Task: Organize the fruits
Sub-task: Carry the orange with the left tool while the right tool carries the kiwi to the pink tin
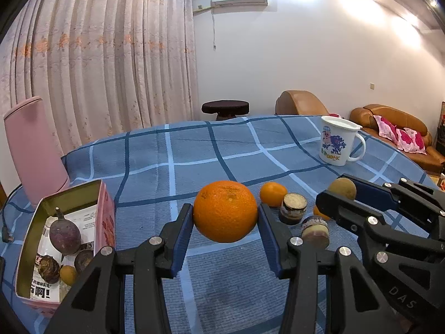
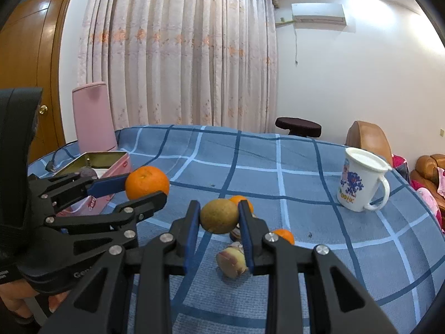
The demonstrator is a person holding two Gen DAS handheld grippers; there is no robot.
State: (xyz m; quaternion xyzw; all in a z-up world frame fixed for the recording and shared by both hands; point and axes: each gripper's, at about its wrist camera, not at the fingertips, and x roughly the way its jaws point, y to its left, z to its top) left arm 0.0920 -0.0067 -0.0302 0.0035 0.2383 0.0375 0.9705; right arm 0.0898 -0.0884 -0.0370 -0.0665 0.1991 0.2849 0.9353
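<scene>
Blue-padded fingers clamp a large orange (image 1: pixel 225 211) in the left gripper (image 1: pixel 225 224), lifted clear of the checked blue tabletop (image 1: pixel 194 153) — just right of an open pink tin (image 1: pixel 66 239) that holds dark passion fruits and a small yellow fruit. Beside it, the right gripper (image 2: pixel 219 222) is clenched on a brownish-green round fruit (image 2: pixel 219 216). Small oranges (image 1: pixel 273 194) and cut pieces lie on the cloth below; a white printed mug (image 1: pixel 338 144) stands well apart.
</scene>
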